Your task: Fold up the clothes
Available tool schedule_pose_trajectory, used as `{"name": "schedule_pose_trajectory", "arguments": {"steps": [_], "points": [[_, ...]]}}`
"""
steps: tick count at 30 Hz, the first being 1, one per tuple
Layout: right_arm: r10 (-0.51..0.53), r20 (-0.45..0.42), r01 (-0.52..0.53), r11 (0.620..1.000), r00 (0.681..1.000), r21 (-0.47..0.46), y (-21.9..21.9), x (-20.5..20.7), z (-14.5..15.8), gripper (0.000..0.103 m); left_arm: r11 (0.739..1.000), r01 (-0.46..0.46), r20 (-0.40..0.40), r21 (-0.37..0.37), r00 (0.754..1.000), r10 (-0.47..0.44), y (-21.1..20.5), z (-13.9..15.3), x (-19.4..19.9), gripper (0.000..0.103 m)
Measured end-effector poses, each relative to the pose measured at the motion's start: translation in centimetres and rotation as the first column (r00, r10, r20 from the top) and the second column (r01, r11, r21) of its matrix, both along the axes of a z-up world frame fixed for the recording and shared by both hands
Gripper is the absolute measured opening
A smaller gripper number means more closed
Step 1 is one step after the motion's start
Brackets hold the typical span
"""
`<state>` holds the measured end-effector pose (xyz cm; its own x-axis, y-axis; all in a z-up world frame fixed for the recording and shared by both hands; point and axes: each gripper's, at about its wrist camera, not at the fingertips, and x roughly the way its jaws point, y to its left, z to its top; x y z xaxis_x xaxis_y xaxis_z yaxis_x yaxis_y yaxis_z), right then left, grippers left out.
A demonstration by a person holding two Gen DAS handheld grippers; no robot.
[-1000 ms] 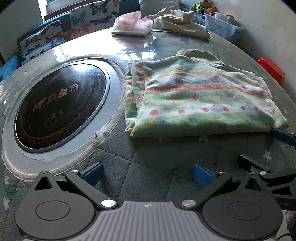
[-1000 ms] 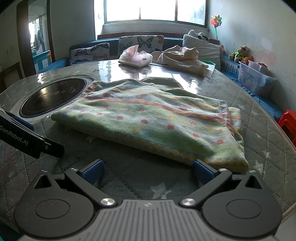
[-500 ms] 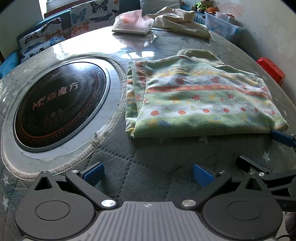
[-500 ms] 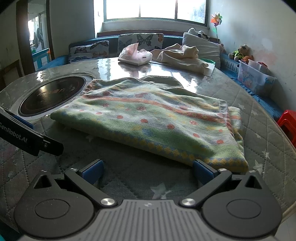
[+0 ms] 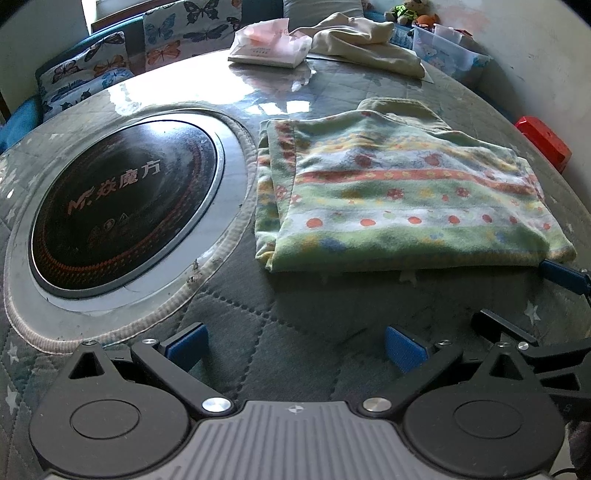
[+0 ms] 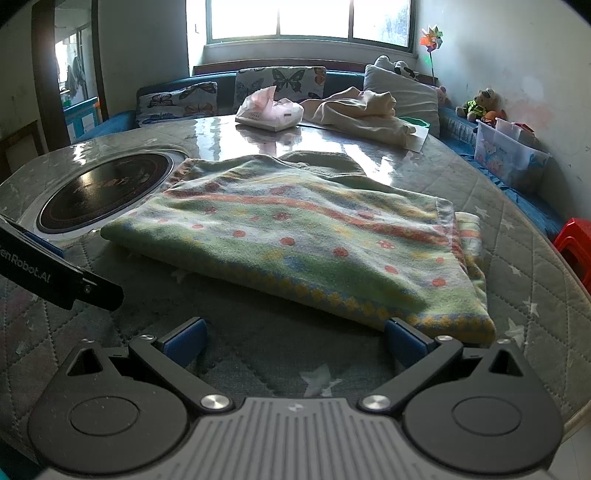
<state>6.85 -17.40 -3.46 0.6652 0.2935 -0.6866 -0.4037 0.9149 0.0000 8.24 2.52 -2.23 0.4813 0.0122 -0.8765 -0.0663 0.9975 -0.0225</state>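
A folded green patterned cloth (image 6: 295, 236) lies on the quilted round counter (image 5: 258, 332), beside a black inset cooktop (image 5: 125, 199). The left claw (image 5: 295, 343) and right claw (image 6: 295, 341) hover just before its near edge, both spread wide, gripping nothing.

- The olive garment (image 5: 400, 110) lies mostly under the folded patterned blanket (image 5: 406, 192); only its far edge shows.
- The right tool (image 5: 561, 275) is cut off by the right edge in the left wrist view; just one blue pad and black linkage show.
- The left tool (image 6: 48, 266) is cut off by the left edge in the right wrist view.
- The red stool (image 6: 576, 247) is half out of frame.
- The print on the pink tissue pack (image 6: 269, 110) is too small to read.
- The contents of the clear storage box (image 6: 506, 151) cannot be made out.
- The window (image 6: 310, 18) is blown out white.
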Motion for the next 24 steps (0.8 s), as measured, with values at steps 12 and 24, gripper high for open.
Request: {"name": "schedule_pose_trajectory", "arguments": {"steps": [12,24], "points": [[-0.021,0.019,0.021,1.000,1.000,0.019,-0.1,0.1,1.0,0.103,1.000,0.008,0.007,-0.014,1.000,-0.008,0.0,0.3,-0.5,0.103],[0.030,0.073,-0.032,0.999,0.997,0.032,1.3,1.2,2.9,0.103,1.000,0.000,0.069,-0.004,0.998,0.000,0.3,1.9,-1.2,0.103]]}}
